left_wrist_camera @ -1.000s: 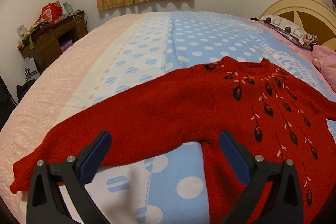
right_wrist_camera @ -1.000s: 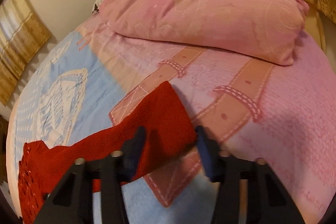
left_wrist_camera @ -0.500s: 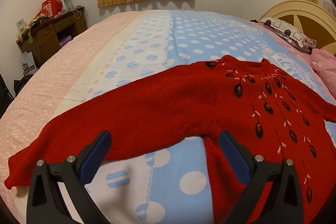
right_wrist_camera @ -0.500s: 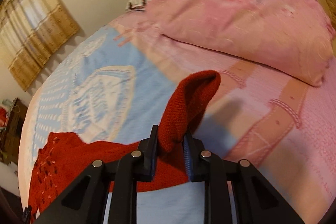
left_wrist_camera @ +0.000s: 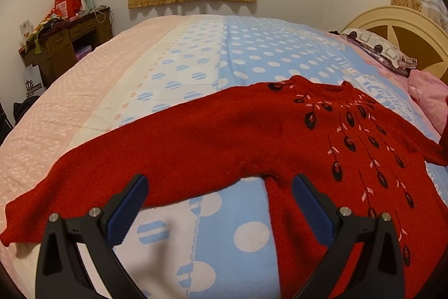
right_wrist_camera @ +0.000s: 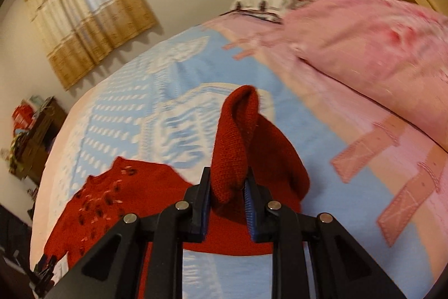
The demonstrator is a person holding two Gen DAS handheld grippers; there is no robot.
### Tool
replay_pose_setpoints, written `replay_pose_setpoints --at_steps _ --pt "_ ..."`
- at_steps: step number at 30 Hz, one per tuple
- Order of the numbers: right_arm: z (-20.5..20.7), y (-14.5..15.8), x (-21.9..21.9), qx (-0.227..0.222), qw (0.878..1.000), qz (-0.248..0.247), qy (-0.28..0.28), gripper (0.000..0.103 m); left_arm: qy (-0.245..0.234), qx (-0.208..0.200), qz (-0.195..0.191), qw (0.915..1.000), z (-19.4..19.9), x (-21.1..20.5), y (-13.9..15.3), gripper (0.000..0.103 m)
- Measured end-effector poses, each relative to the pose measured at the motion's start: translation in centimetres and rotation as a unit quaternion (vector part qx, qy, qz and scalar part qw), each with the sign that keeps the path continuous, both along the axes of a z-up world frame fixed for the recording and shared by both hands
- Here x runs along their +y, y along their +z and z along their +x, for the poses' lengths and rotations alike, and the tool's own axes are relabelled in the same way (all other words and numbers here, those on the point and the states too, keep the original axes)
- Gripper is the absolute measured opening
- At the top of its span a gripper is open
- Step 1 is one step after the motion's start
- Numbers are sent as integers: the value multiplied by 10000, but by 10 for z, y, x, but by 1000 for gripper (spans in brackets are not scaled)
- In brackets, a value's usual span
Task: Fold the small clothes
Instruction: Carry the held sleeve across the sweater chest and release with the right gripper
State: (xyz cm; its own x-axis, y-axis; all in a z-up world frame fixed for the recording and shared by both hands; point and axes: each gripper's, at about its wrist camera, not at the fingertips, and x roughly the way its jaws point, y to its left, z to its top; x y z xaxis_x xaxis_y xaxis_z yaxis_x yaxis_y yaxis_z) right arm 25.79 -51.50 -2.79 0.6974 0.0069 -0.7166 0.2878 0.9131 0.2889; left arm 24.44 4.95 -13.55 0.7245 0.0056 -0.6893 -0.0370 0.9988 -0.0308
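The red knitted sweater with dark leaf embroidery (left_wrist_camera: 252,136) lies spread on the dotted blue-and-pink bed (left_wrist_camera: 196,60), filling the lower frame. First fold is in hand: the right tool (right_wrist_camera: 226,192) pinches the sleeve cuff (right_wrist_camera: 235,136), lifted at centre; next, carry it across the body. The left tool (left_wrist_camera: 218,203) hovers wide open, empty.

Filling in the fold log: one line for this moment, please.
right gripper: shut on sweater sleeve, lifted | left gripper: open, empty | sweater: flat on bed
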Motion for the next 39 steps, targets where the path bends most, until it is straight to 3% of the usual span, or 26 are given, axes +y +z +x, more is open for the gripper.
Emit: replay_pose_setpoints --at_steps 12,23,29,34,39 --pt "40 23 114 -193 9951 4 968 21 46 -57 -150 9999 -5 11 -2 103" --pt "62 8 203 -118 9860 63 1664 21 56 -51 -214 9997 -7 17 -3 103" --pt "62 -22 267 3 9758 -135 2183 21 20 -76 -317 9995 -11 20 -1 103" --pt "58 -64 324 301 9620 -284 2700 21 26 -148 -230 9996 -16 21 5 103" --pt "51 -99 351 546 9495 -471 3054 22 7 -167 -123 9998 -17 21 10 103"
